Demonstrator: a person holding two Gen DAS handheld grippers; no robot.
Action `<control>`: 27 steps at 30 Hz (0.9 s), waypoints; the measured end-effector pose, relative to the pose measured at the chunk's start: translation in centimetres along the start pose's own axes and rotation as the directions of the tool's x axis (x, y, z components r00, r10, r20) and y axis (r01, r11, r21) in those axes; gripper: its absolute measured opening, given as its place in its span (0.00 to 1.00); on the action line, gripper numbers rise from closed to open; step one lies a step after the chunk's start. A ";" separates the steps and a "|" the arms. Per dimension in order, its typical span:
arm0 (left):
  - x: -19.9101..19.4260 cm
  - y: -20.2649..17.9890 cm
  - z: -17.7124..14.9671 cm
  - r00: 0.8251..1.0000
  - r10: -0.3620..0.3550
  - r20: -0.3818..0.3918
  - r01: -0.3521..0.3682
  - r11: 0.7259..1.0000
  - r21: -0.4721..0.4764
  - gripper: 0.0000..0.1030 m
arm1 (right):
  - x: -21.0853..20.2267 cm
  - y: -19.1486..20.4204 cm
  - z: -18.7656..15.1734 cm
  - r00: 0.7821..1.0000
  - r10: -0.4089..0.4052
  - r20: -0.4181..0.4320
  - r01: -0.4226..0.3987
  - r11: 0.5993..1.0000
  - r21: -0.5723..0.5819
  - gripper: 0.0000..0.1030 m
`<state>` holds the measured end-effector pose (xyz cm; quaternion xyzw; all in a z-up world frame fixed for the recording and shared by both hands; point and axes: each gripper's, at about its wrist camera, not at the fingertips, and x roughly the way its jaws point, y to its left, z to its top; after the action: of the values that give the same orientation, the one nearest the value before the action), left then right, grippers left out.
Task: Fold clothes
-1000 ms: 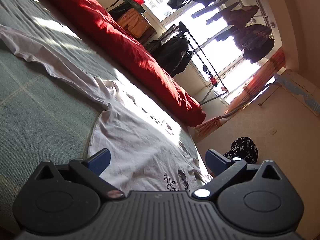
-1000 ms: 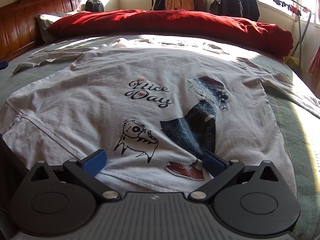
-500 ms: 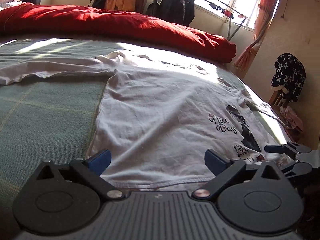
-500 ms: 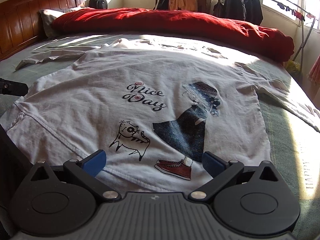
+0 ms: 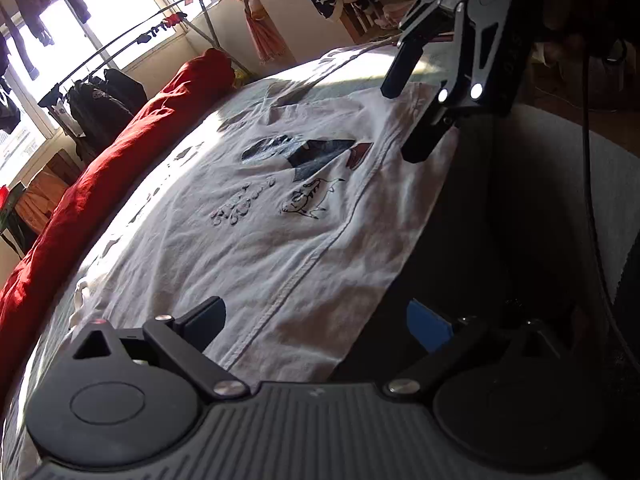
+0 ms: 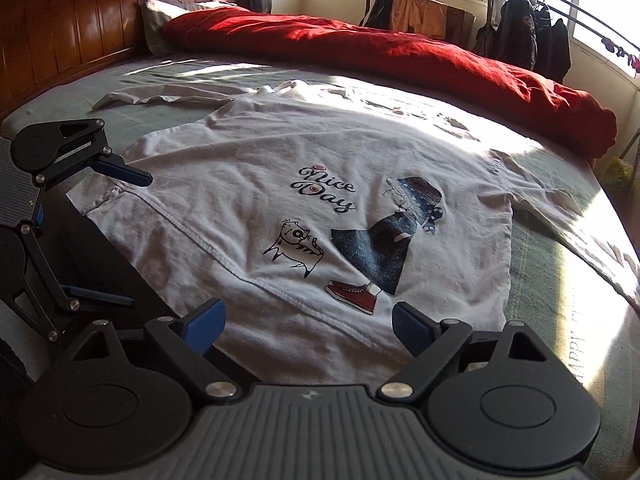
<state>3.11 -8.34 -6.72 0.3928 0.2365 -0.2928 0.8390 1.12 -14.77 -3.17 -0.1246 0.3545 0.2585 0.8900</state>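
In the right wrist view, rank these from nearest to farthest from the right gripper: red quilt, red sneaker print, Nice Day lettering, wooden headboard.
Measured from the right gripper:
1. red sneaker print, just ahead, near the right finger.
2. Nice Day lettering, mid-shirt, centre.
3. red quilt, across the bed's far side.
4. wooden headboard, far left; close to the quilt in depth.

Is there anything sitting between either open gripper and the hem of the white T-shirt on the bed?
Nothing visible does. The left gripper straddles the hem corner of the white T-shirt with open jaws, and the right gripper sits at the hem near the red shoe print. The red duvet lies well beyond the shirt.
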 end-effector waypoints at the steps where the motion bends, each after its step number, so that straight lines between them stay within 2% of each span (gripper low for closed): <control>1: 0.5 -0.6 0.1 1.000 0.030 -0.004 -0.029 0.999 0.041 0.95 | -0.3 0.1 -0.2 1.000 0.002 0.002 -0.002 1.000 0.005 0.90; 3: 1.3 -1.2 0.5 0.997 0.077 -0.008 -0.076 0.993 0.088 0.90 | -0.8 0.4 -0.7 1.000 0.011 0.007 -0.011 1.000 0.006 0.90; 4: 1.4 -0.9 0.8 0.997 0.080 -0.005 -0.080 0.994 0.077 0.89 | -1.0 0.6 -0.9 1.000 0.018 0.010 -0.018 1.000 0.002 0.90; 7: 0.9 0.3 1.5 0.996 0.082 0.017 -0.083 0.996 0.025 0.88 | -1.9 1.4 -1.3 0.999 0.042 0.017 -0.041 0.998 -0.042 0.81; 10: 0.2 2.4 2.0 0.995 0.087 0.039 -0.085 0.995 -0.055 0.89 | -2.9 2.0 -1.5 0.994 0.106 0.037 -0.102 0.991 -0.084 0.74; 16: 0.4 5.7 2.7 0.992 0.118 0.036 -0.110 0.979 -0.171 0.89 | -3.1 4.5 -1.0 0.948 0.311 0.067 -0.295 0.938 -0.180 0.73; 18: 0.5 6.4 2.8 0.992 0.121 0.036 -0.111 0.975 -0.194 0.89 | -1.7 5.7 -0.7 0.959 0.282 0.035 -0.268 0.939 -0.214 0.73; 20: 0.6 6.6 2.8 0.992 0.124 0.035 -0.115 0.972 -0.203 0.89 | -0.1 6.6 -0.4 0.973 0.230 -0.006 -0.224 0.942 -0.251 0.62; 21: 0.7 6.7 2.8 0.991 0.127 0.034 -0.117 0.972 -0.206 0.89 | 0.9 6.7 -0.3 0.977 0.210 -0.032 -0.211 0.941 -0.265 0.61; 24: 0.5 6.7 2.5 0.992 0.118 0.042 -0.107 0.971 -0.214 0.89 | 3.1 7.0 -0.3 0.990 0.131 -0.051 -0.140 0.945 -0.297 0.57; 27: 0.0 6.7 2.1 0.992 0.114 0.054 -0.099 0.969 -0.228 0.89 | 4.0 8.0 -0.4 0.997 0.075 -0.034 -0.082 0.922 -0.378 0.48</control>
<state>7.97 -6.53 -2.06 0.2976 0.2184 -0.2315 0.9001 -1.00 -6.74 -6.56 -0.2823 0.3107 0.3563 0.8347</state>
